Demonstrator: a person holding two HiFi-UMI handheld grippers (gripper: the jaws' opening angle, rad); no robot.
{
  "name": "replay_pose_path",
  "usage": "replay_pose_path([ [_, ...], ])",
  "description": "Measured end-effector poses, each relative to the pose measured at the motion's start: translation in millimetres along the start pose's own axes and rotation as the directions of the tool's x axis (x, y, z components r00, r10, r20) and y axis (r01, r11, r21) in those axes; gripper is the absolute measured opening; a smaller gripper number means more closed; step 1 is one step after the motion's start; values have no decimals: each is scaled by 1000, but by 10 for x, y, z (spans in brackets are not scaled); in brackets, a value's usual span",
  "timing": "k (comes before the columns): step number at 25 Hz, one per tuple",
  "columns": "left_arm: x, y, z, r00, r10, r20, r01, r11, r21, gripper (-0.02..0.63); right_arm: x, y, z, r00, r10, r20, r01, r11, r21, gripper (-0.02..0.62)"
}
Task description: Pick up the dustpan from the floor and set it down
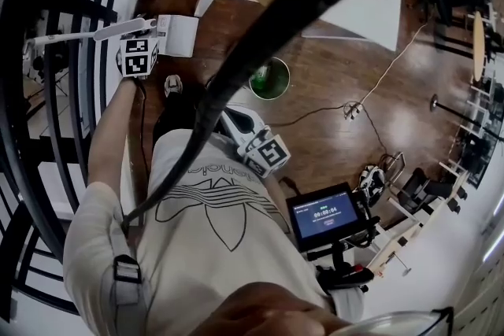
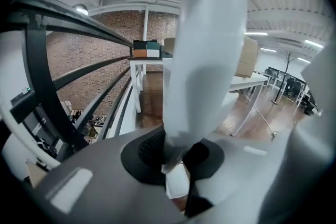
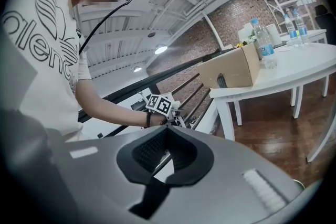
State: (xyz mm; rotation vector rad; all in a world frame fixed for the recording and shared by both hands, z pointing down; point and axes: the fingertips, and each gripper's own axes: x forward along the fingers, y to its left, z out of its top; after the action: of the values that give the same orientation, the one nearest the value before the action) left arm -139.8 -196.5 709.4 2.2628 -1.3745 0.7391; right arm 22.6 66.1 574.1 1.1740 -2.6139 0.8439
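Observation:
The white dustpan [image 1: 179, 35] hangs off the floor beside the black railing [image 1: 47, 130], its long handle [image 1: 71, 36] pointing left. My left gripper [image 1: 151, 31] is shut on it. In the left gripper view the broad white handle [image 2: 210, 50] rises straight up out of the jaws of the left gripper [image 2: 176, 165], and the pads press on its lower end. My right gripper [image 1: 236, 120] is held in front of the person's chest, with its jaws together and nothing between them [image 3: 165, 152]. It looks toward the left gripper's marker cube [image 3: 160, 105].
A green bin [image 1: 270, 79] stands on the wooden floor. A white table [image 1: 354, 4] carries a cardboard box [image 3: 231, 68] and bottles [image 3: 265, 42]. A cable [image 1: 378, 90] trails across the floor. A screen on a stand [image 1: 324, 216] is at lower right.

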Motion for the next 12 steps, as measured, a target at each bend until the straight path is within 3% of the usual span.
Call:
replay_pose_path([
  [12,-1228,-540,750,996,17,85,-18,1000,12,67,57,-238,876,974,107,199,-87,991,-105,2],
])
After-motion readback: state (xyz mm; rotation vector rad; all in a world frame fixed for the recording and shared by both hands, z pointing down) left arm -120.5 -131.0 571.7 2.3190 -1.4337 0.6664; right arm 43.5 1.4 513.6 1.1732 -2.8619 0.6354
